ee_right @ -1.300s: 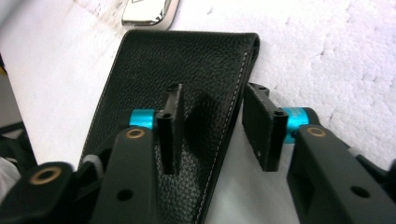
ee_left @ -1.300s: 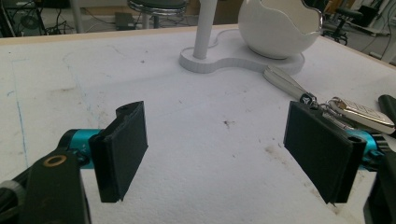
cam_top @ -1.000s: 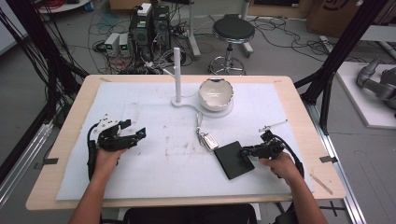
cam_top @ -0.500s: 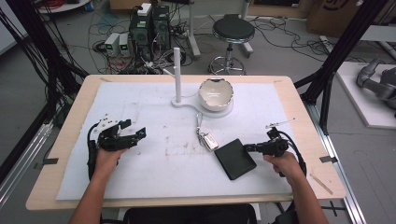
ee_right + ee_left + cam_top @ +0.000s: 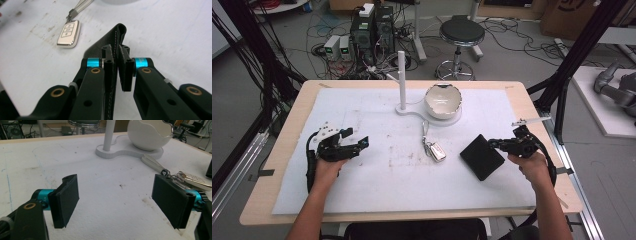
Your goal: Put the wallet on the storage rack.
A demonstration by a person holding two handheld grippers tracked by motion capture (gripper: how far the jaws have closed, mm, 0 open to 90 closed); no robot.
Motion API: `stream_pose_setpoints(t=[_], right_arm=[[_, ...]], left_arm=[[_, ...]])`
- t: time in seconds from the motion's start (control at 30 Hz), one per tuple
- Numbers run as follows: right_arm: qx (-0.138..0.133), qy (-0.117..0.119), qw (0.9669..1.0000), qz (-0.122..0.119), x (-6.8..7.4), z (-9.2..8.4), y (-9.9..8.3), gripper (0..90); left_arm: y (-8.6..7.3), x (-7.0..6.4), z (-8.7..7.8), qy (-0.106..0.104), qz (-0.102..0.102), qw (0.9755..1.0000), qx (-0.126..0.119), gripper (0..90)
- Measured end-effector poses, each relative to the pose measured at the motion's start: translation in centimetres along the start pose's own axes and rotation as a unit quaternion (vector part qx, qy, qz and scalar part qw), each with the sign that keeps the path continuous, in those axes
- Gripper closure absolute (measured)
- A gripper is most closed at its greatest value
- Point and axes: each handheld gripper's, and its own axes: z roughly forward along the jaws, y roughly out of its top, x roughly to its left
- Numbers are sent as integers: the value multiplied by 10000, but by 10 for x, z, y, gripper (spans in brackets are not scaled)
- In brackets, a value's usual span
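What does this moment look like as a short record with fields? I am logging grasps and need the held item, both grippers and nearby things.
held item: black wallet, one edge clamped, raised edge up in the right gripper view
right gripper: shut on the wallet, its fingers having just been closing
left gripper: open, nothing between its fingers, over bare mat
car key: flat on the mat, left of the wallet in the high view
white bowl: on a white stand base beside a post
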Motion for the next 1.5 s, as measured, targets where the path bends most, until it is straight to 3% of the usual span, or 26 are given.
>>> stream_pose_setpoints(t=[0.2, 0.4, 0.5, 0.67, 0.8, 0.97, 1.13, 1.5], right_arm=[[152, -346, 9985, -388, 17, -2, 19, 857], [-63, -160, 9978, -639, 36, 5, 23, 855], [-172, -102, 9971, -730, 39, 8, 22, 845], [-334, 58, 9964, -773, 39, 11, 20, 824], [-66, 9, 9962, -870, 40, 23, 14, 769], [-149, -31, 9961, -872, 37, 29, 6, 759], [36, -109, 9948, -1012, 36, 32, -6, 723], [-509, -72, 9929, -1070, 28, 13, -35, 652]], left_arm=[[0, -1, 1, 4, 1, 10000, -4, 217], [0, 0, 1, 3, -6, 10000, -1, 217], [0, -1, 1, -2, 20, 10000, 3, 217], [0, 0, 0, 6, 0, 10000, -11, 217], [0, 0, 0, 4, 1, 10000, -7, 217], [0, 0, -1, 7, -19, 10000, -12, 217], [0, 0, -1, 7, -13, 10000, -17, 217], [1, -1, -1, 8, -1, 10000, -15, 217]])
